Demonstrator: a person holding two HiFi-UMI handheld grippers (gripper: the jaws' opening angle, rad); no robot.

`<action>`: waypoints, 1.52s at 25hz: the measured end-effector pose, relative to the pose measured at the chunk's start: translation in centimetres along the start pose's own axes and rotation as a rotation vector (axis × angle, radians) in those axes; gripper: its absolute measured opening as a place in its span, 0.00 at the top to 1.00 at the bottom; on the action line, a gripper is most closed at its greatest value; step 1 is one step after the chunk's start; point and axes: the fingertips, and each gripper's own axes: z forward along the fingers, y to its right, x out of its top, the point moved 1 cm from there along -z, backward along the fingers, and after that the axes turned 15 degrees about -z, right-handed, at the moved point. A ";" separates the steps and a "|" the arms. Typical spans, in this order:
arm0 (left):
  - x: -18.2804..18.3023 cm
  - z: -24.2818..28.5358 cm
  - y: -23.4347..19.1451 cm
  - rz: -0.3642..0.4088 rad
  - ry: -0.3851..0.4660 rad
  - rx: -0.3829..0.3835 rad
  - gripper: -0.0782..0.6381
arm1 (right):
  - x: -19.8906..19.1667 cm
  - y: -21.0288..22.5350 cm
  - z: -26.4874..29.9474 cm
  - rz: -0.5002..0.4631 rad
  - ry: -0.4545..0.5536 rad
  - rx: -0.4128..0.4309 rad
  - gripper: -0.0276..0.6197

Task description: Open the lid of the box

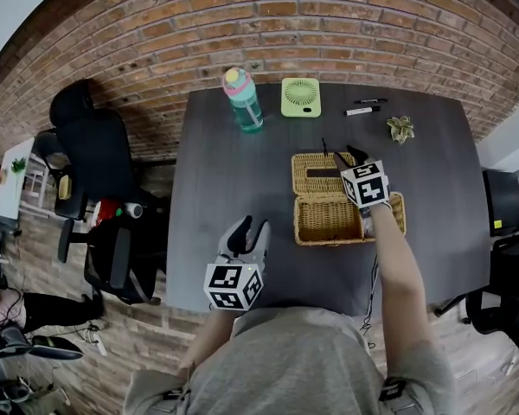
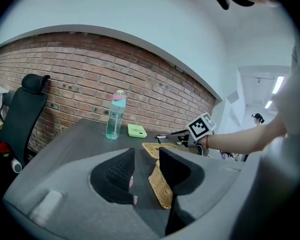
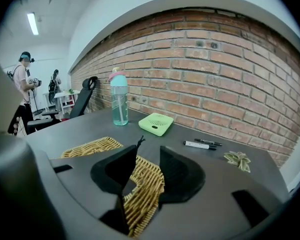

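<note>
Straddling the wicker lid [image 3: 140, 184], the right gripper [image 3: 148, 152] has its jaws apart; the left gripper [image 2: 146, 152] gapes empty.

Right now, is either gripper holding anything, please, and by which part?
The left gripper is empty; the right gripper has the wicker lid edge between its jaws, grip unclear.

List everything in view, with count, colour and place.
table: one, dark grey, by brick wall
wicker box: one, tan, lid open, table's right half
bottle: one, teal, pink cap, far edge
fan: one, green, right of bottle
pens: two, black and white, right of fan
leafy thing: one, pale green, far right
chairs: several, black, both sides of table
left claw: one, grey, open, near edge
right claw: one, grey, open, over box
</note>
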 end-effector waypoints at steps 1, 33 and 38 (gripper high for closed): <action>0.0 0.0 0.1 0.000 0.001 -0.003 0.67 | 0.2 0.0 -0.2 0.005 0.004 -0.004 0.73; -0.8 -10.4 2.2 0.121 -0.042 -0.163 0.85 | 6.3 -16.3 -23.9 0.168 0.275 -0.208 0.95; -1.4 -13.5 1.8 0.153 -0.059 -0.216 0.86 | 5.8 -20.6 -26.6 0.217 0.287 -0.249 0.95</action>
